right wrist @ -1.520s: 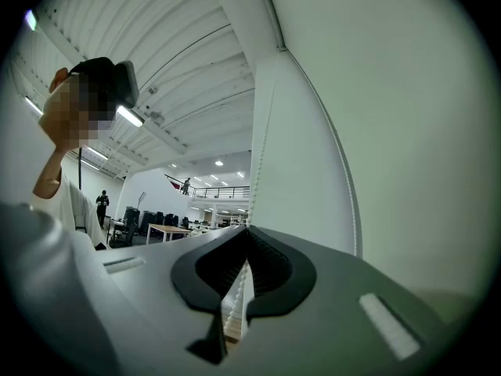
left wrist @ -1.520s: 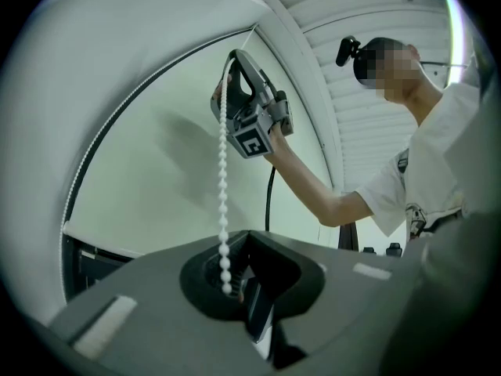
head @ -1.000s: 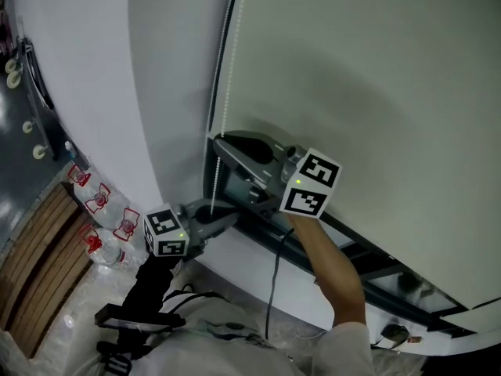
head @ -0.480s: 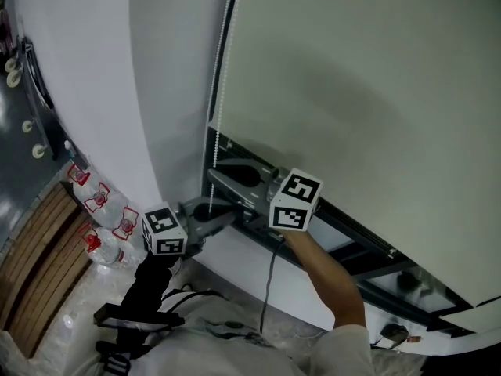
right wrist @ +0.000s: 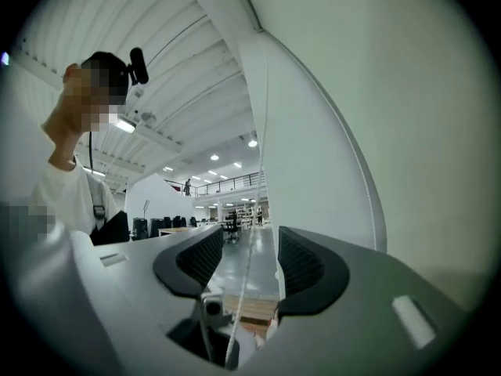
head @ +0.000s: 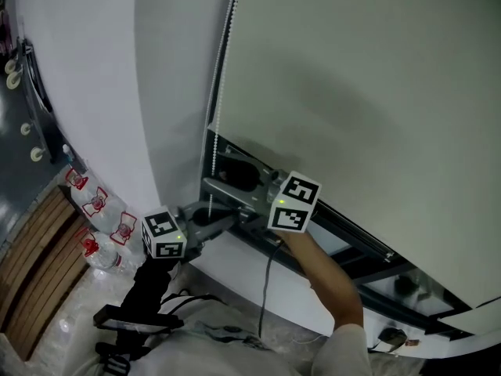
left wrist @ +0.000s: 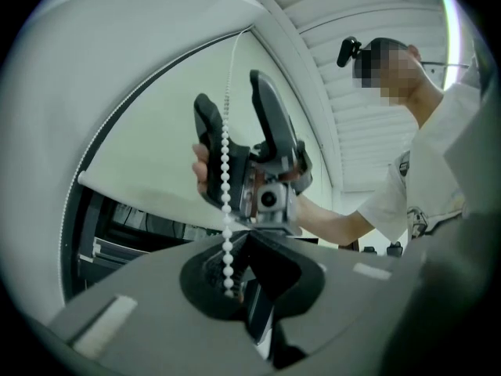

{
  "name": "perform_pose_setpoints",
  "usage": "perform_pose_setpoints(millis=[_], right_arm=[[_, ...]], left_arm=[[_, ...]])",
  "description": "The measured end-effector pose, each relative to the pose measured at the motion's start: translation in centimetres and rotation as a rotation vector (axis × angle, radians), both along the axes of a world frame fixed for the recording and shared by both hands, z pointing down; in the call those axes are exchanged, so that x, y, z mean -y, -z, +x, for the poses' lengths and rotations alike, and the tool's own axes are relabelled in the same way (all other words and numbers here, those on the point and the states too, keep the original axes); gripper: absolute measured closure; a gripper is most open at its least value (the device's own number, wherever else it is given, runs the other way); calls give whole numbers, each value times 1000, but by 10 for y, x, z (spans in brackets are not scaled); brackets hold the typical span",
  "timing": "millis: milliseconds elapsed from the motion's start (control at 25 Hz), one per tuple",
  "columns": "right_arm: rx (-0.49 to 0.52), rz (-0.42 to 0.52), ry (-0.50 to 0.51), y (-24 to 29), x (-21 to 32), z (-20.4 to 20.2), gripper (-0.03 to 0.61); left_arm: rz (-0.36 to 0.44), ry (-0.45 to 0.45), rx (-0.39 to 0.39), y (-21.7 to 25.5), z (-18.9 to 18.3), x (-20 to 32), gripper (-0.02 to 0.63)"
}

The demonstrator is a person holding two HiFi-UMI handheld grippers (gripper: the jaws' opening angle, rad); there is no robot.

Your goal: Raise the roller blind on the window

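Your right hand-held gripper point(right wrist: 249, 258) has just opened wide around the white beaded pull chain point(left wrist: 226, 171), which your left hand-held gripper point(left wrist: 243, 240) pinches; the pale fabric roller blind point(head: 352, 92) covers nearly all the window, so another pull is due.

- You have no readable words, brands or numbers in any view.
- The left marker cube point(head: 163, 236) and the right marker cube point(head: 294, 204) carry only black-and-white square patterns.
- The bottles point(head: 98, 204) at left wear red labels, their print too small to read.
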State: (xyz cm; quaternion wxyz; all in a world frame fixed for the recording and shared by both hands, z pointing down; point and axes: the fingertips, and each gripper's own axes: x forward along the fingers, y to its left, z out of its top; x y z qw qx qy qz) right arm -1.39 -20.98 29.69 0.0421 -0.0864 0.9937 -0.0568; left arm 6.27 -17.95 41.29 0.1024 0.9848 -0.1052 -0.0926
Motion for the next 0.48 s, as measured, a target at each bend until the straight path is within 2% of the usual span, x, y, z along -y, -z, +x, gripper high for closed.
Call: perform_pose_setpoints(millis=[40, 240, 480], right_arm=[[27, 13, -9, 16, 5, 0, 365], [101, 159, -56, 107, 30, -1, 371], [173, 268, -36, 201, 39, -9, 419]], left_arm=[[1, -1, 0, 0, 0, 0, 615], [-1, -1, -2, -4, 0, -1, 615], [-6, 3, -3, -5, 0, 0, 615]])
